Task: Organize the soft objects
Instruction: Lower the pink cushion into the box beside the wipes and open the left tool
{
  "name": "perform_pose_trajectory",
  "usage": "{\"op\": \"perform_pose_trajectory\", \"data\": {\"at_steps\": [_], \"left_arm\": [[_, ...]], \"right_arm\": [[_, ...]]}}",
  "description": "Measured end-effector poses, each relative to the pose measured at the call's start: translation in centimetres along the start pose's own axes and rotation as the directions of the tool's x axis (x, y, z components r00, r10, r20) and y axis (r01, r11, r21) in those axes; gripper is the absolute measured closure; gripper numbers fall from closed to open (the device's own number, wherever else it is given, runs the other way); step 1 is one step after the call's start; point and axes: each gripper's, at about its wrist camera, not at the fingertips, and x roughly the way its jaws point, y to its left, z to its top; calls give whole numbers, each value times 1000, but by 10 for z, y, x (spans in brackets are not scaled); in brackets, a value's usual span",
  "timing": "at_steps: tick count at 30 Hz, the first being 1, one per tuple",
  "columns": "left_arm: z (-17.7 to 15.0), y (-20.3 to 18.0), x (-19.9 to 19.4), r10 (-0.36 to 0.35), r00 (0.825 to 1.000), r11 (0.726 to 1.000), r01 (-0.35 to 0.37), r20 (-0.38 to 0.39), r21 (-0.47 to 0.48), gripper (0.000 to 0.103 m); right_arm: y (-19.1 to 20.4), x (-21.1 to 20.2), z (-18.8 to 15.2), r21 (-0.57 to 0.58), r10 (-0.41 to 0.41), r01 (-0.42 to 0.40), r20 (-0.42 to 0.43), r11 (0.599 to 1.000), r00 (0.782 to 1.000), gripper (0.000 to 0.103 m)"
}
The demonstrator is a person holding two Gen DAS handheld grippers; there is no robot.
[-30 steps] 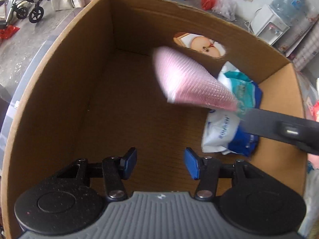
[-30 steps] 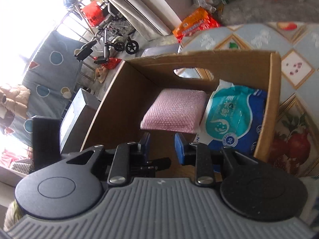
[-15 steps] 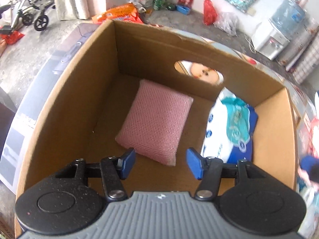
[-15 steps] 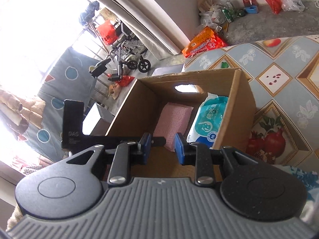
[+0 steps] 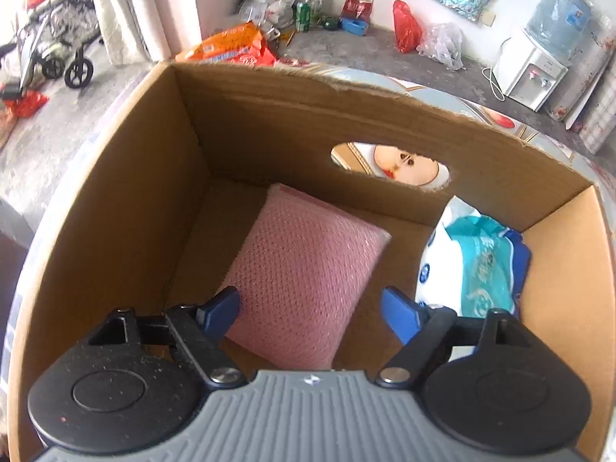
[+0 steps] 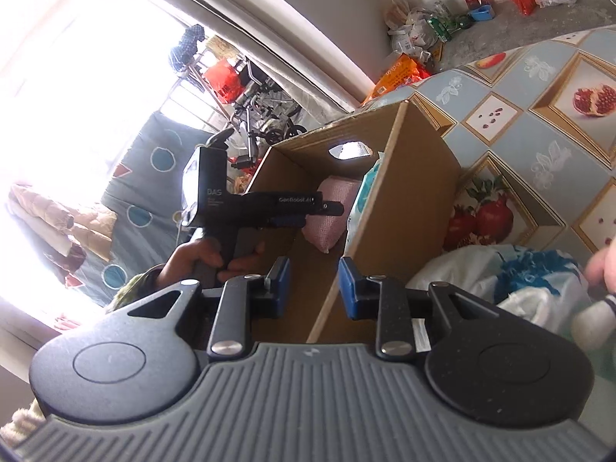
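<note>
On the fruit-patterned tabletop (image 6: 539,146), the cardboard box (image 5: 115,208) holds a pink cushion (image 5: 308,277), tissue pack (image 5: 477,269) at 3 o'clock; left gripper (image 5: 310,310) and right gripper (image 6: 312,283) both spread, empty

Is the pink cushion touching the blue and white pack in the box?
Apart. The left wrist view shows bare cardboard between the pink cushion and the pack.

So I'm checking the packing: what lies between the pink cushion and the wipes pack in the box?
Only bare cardboard floor, seen in the left wrist view: the pink cushion and wipes pack lie apart.
</note>
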Motion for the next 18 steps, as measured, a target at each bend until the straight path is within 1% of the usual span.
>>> {"op": "perform_pose_trajectory", "data": {"at_steps": [4,8,10,13,14,16,18], "left_arm": [[2,-4,2,18,1000,999,-18,-5,27,21],[1,0,-4,17,1000,1000,-17,15,2,21],[1,-1,-3,31,999,999,-31,26,15,21],[3,-3,8,61,998,998,-61,-6,29,20],[4,-4,10,65,998,997,-65,-8,29,18],[3,-8,11,76,997,997,-75,-5,36,18],[4,-10,10,43,999,999,-43,-20,27,18]], "right_arm": [[-14,-14,-8,26,7,-8,21,1000,1000,74],[-28,-20,-16,46,8,-9,28,999,1000,74],[-31,-19,-19,50,9,-10,24,999,1000,73],[-32,-17,-23,52,15,-16,22,999,1000,73],[-30,-18,-25,51,19,-21,25,998,1000,73],[-28,-19,-27,46,26,-28,32,999,999,73],[-29,-21,-27,46,30,-32,38,998,999,73]]}}
